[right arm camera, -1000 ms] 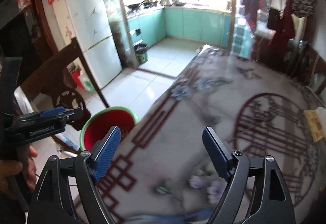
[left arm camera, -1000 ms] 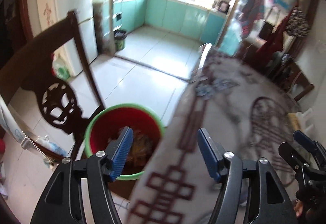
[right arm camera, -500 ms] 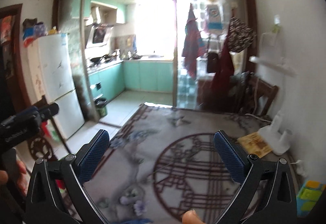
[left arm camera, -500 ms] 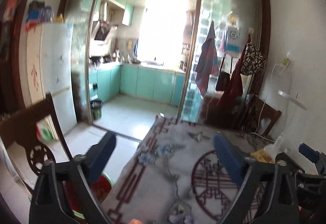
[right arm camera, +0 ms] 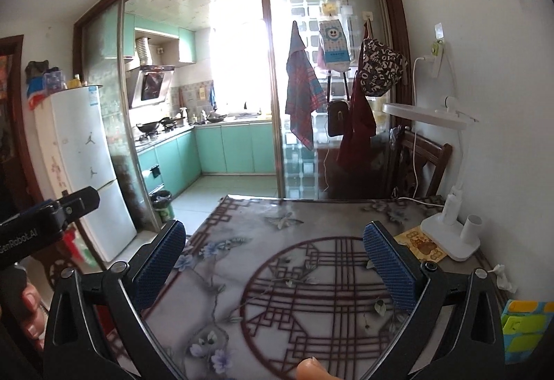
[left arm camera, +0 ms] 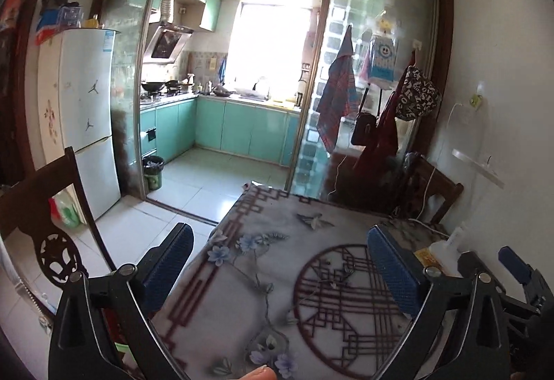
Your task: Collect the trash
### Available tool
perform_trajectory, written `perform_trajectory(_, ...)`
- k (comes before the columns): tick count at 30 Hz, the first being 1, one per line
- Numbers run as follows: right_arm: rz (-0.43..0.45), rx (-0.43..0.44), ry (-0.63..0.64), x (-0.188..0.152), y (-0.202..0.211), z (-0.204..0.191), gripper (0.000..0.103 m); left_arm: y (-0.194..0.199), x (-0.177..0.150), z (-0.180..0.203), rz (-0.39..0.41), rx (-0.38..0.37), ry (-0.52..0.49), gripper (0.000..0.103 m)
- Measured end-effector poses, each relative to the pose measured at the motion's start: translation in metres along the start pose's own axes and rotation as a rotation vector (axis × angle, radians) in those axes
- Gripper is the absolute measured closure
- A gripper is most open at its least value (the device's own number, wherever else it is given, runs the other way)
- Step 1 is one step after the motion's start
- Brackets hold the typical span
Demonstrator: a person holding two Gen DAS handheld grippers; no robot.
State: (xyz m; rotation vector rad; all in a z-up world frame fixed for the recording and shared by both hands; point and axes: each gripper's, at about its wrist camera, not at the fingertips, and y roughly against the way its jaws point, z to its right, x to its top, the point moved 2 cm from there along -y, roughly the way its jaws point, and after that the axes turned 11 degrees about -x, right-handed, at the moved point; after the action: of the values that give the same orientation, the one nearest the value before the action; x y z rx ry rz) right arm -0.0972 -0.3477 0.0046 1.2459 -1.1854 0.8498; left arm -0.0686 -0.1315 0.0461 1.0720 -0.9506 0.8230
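1. A crumpled white scrap of paper (right arm camera: 502, 277) lies at the table's (right arm camera: 242, 262) right edge, near the white desk lamp base (right arm camera: 450, 236).
2. The right gripper (right arm camera: 275, 264) hangs above the table's round lattice pattern, jaws spread wide, gripping nothing.
3. The left gripper (left arm camera: 277, 262) hangs over the table's left half, jaws likewise apart and bare.
4. A yellow card (right arm camera: 419, 243) lies on the table just beside the lamp base.
5. A fridge (left arm camera: 86, 117) stands left of the table.
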Motion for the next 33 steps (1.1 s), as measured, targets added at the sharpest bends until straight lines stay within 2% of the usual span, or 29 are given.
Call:
perform_trajectory(14, -0.019, 0.013, 0.008, 0.000, -0.001, 0.003, 0.000, -0.017, -0.008, -0.005, -0.061, 0.014, 0.001, 0.002)
perform_trajectory(33, -0.049, 0.007, 0.009, -0.002, -0.013, 0.004, 0.000, -0.029, -0.014, -0.018, -0.094, 0.023, 0.009, 0.002)
